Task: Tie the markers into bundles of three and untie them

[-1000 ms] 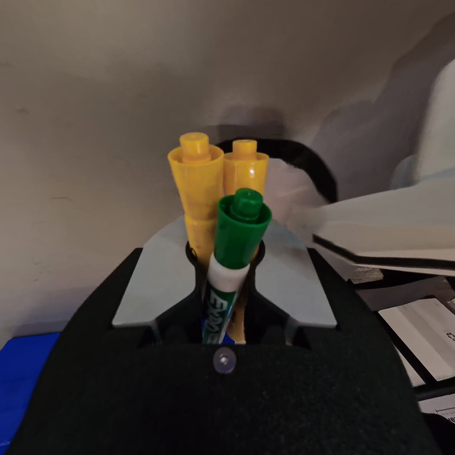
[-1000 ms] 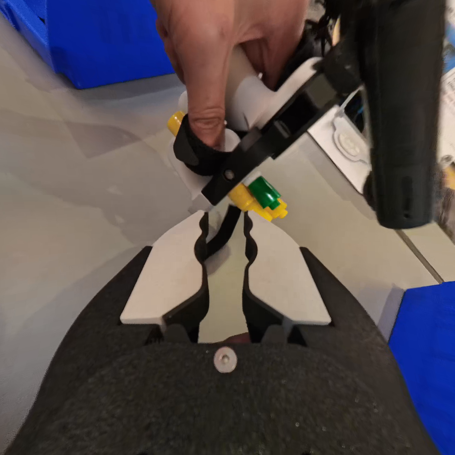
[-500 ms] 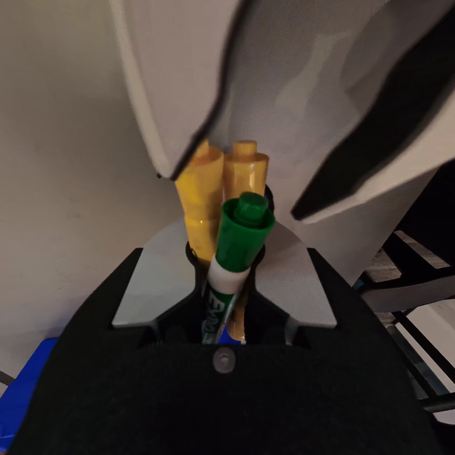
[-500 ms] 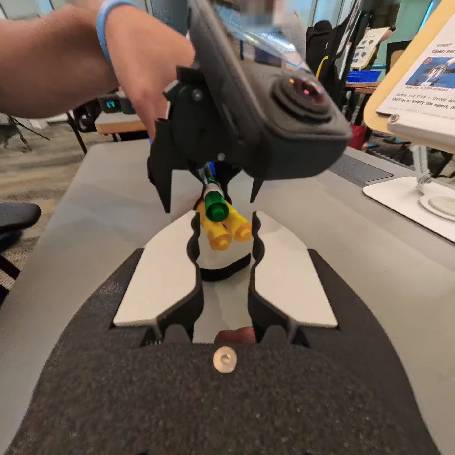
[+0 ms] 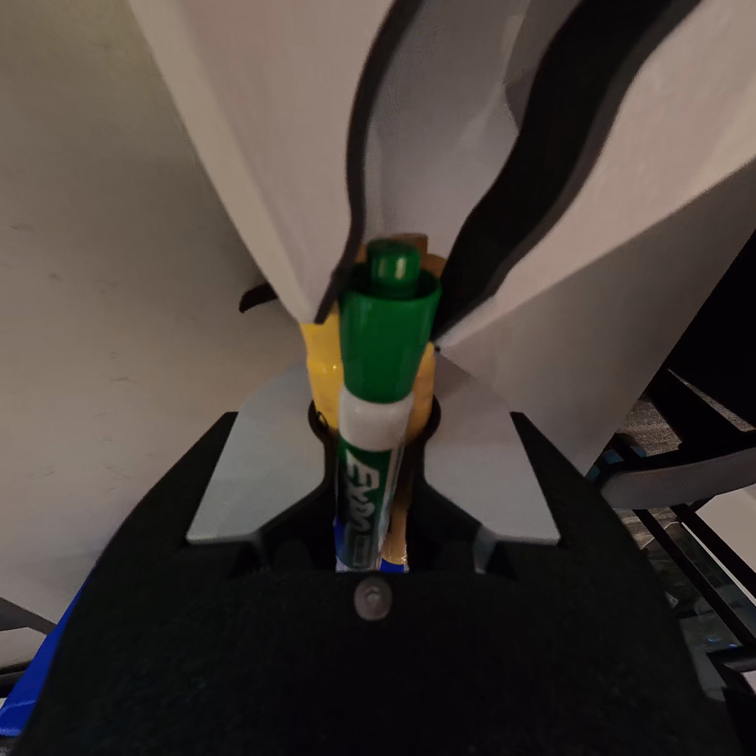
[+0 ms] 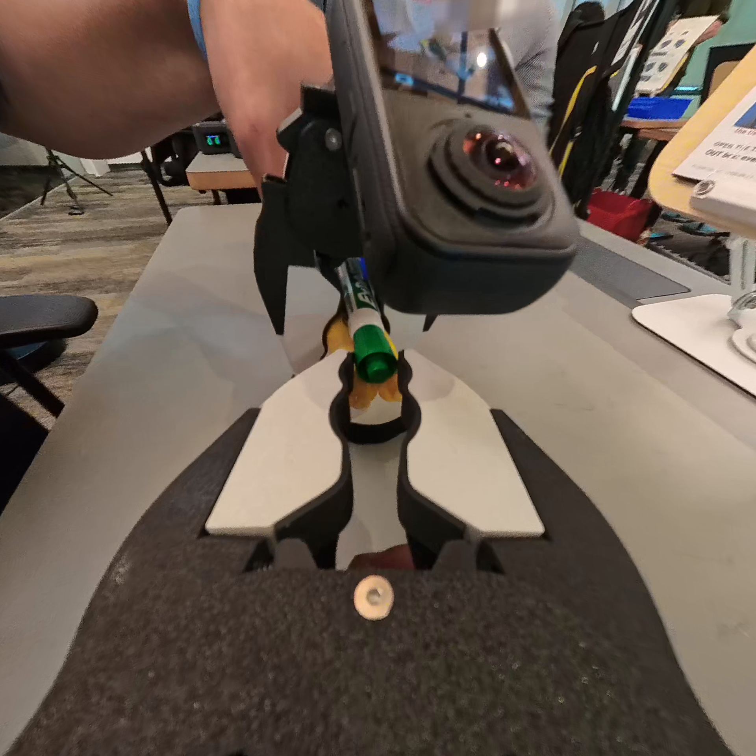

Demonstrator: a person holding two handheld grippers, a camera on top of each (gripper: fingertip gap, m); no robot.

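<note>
My left gripper (image 5: pixel 374 409) is shut on three markers held side by side: a green-capped marker (image 5: pixel 384 347) on top and two yellow markers (image 5: pixel 321 360) under it. The caps point away from it. My right gripper (image 6: pixel 375 364) faces it head-on, and its white fingers (image 5: pixel 262 163) close on the cap ends from both sides. In the right wrist view the green marker (image 6: pixel 370 352) and the yellow caps (image 6: pixel 362 399) fill the gap between its jaws. A black band (image 6: pixel 376 433) lies on the table just beneath.
The grey table (image 6: pixel 572 429) stretches away under both grippers. A white stand base (image 6: pixel 695 335) with a tilted board stands at the right. A black chair (image 6: pixel 41 315) is off the left edge. A person's hand (image 6: pixel 253 102) holds the left gripper (image 6: pixel 352 327). The gap from one gripper's tips to the other's is roughly 8 cm. The black band (image 6: pixel 376 433) is about 4 cm from my left fingertips and 9 cm from my right.
The right gripper swung from beside the left gripper to face it, moved onto the marker caps, and its jaws narrowed around them. The left gripper kept its hold.
</note>
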